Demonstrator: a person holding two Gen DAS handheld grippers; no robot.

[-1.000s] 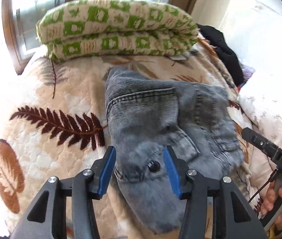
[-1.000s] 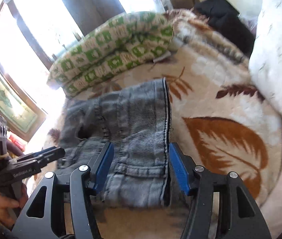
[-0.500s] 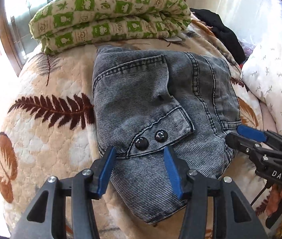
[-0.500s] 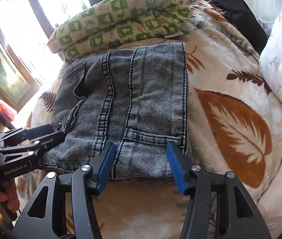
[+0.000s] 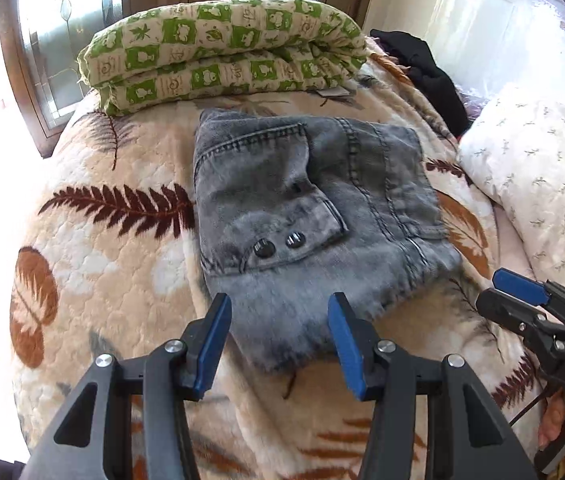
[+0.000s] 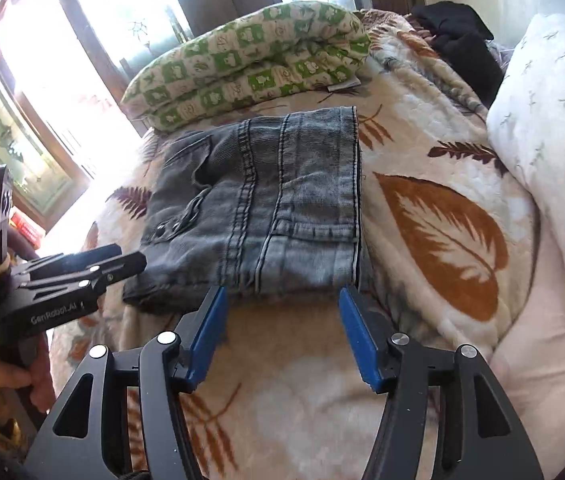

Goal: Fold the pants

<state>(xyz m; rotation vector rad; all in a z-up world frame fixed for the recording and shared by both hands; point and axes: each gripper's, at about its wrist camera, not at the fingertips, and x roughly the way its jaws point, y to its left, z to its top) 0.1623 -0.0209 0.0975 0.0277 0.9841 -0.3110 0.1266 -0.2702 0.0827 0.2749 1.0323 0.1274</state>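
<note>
The grey denim pants (image 5: 306, 208) lie folded into a compact rectangle on the leaf-patterned blanket (image 5: 114, 280), pocket flap with two dark snaps on top. They also show in the right wrist view (image 6: 274, 208). My left gripper (image 5: 278, 336) is open and empty, just short of the bundle's near edge. My right gripper (image 6: 282, 328) is open and empty, just short of the bundle's near right corner. It shows at the right in the left wrist view (image 5: 502, 296). The left gripper shows at the left in the right wrist view (image 6: 122, 260).
A folded green-and-white quilt (image 5: 222, 52) lies behind the pants by the window. A black garment (image 5: 426, 68) lies at the back right. A white pillow (image 5: 542, 176) lies along the right side.
Both grippers have drawn back from the pants toward the near side. The folded bundle now lies free on the blanket.
</note>
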